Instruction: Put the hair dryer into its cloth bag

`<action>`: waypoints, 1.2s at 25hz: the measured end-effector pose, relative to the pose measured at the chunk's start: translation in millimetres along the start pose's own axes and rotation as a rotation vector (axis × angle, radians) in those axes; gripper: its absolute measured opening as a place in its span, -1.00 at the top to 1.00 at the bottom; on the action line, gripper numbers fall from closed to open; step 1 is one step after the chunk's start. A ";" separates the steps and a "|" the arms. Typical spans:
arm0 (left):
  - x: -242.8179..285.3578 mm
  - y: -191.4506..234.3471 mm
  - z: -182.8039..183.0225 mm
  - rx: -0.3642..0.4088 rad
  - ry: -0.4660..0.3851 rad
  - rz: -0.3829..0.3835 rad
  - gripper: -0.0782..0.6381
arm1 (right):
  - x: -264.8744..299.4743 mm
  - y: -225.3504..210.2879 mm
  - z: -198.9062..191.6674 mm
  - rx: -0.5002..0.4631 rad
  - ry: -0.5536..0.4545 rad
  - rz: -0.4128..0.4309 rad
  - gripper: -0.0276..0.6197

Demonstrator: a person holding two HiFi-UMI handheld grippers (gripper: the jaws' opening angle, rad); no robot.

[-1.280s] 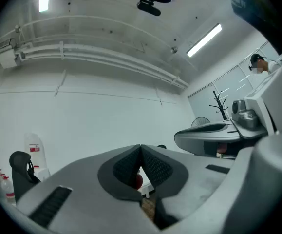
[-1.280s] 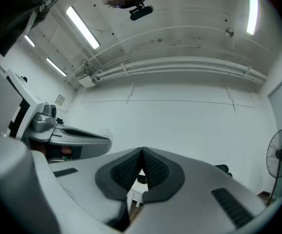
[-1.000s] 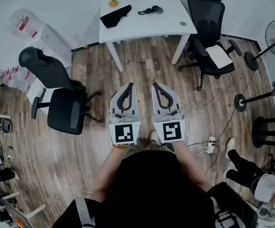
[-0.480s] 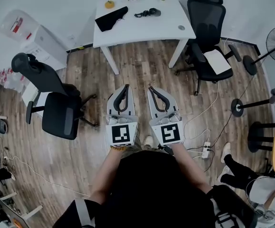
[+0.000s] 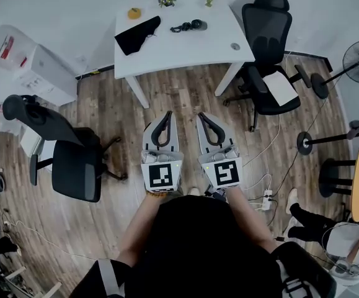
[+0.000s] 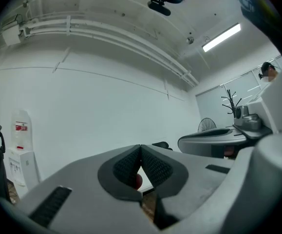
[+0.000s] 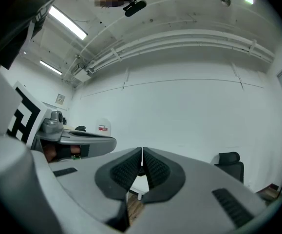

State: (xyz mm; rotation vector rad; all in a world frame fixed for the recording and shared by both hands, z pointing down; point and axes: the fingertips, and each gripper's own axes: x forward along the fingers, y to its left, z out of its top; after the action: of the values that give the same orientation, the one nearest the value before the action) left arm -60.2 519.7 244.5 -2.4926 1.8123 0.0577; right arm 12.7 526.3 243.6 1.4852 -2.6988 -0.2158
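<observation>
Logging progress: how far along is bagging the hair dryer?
Done: nothing; the hair dryer lies on the white table, apart from the black cloth bag. In hand: nothing; left gripper and right gripper are shut, empty, short of the table. Left: reach the table, open the bag, slide the dryer in.

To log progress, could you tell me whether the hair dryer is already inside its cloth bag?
No, in the head view the hair dryer lies bare on the white table, beside the black cloth bag.
</observation>
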 end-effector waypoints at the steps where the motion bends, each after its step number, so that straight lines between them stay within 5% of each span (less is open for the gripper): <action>1: 7.9 6.4 -0.7 -0.001 0.000 -0.005 0.72 | 9.5 -3.3 -0.3 0.001 0.003 -0.010 0.82; 13: 73.9 74.1 -19.5 0.001 0.047 -0.031 0.72 | 94.6 -24.5 -18.6 0.009 0.092 -0.065 0.82; 22: 122.2 69.1 -35.1 0.011 0.073 -0.023 0.72 | 128.4 -65.0 -46.6 0.067 0.115 -0.052 0.82; 30: 206.4 47.0 -44.6 0.072 0.110 0.000 0.72 | 168.6 -142.2 -74.0 0.113 0.105 -0.006 0.82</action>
State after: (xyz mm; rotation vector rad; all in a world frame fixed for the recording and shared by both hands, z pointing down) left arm -41.4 306.2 274.3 -2.4918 1.8193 -0.1446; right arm 49.6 301.9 292.3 1.4876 -2.6641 0.0150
